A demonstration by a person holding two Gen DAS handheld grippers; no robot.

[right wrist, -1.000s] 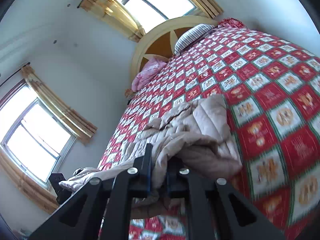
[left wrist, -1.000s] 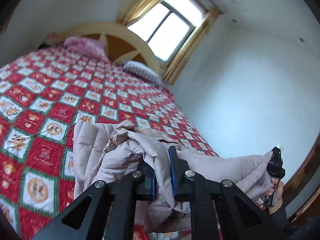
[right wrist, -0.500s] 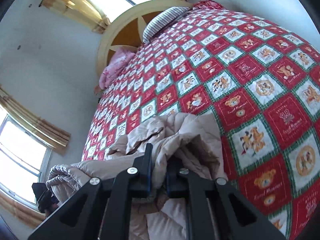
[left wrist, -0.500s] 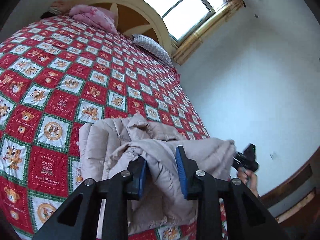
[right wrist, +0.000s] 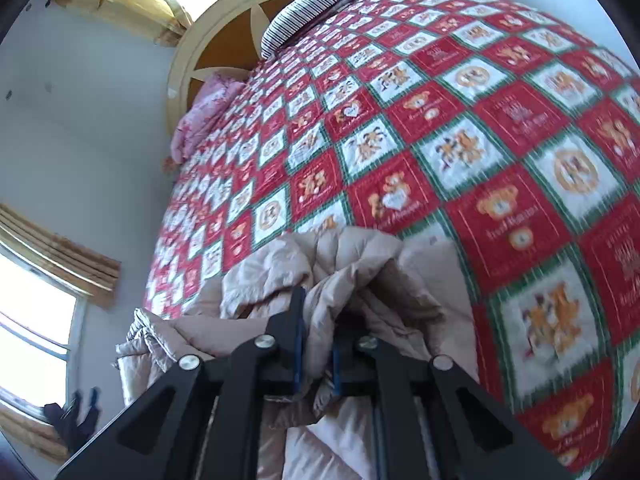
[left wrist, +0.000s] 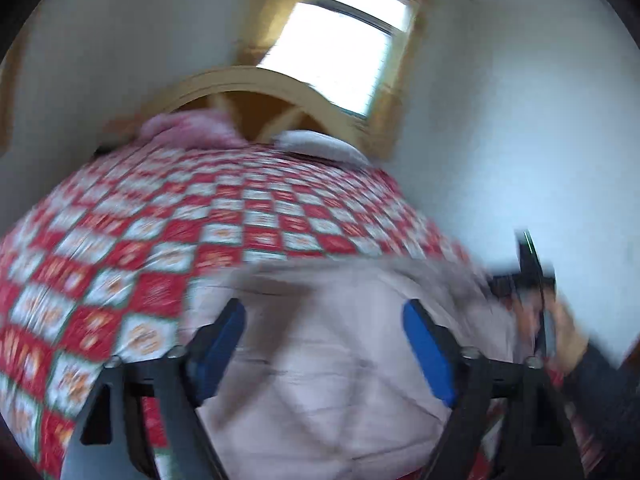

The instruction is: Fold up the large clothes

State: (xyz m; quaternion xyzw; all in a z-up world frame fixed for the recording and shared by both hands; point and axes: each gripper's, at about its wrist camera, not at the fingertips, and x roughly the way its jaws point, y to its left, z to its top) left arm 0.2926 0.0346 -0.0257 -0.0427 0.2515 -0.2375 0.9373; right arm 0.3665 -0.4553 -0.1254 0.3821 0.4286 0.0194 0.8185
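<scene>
Striped pillow (right wrist: 308, 12) sharp rightside only

Daylight flooded in through a blown-out window (left wrist: 340, 40) at twelve o'clock, leaving heavy motion blur across the left wrist view; the right wrist view stayed sharper, its quilt (right wrist: 460, 120) bulging under fisheye distortion, corners vignetted black

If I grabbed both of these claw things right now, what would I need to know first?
Left claw: opening, blue pads clear of the fabric, nothing gripped.
Right claw: shut on a bunched fold of the puffy beige jacket.
The jacket lies heaped at the near edge of the bed's red patchwork quilt.
Done: jacket partly gathered, not a tidy fold.
Left: re-grip with the left claw, flatten, finish folding.
</scene>
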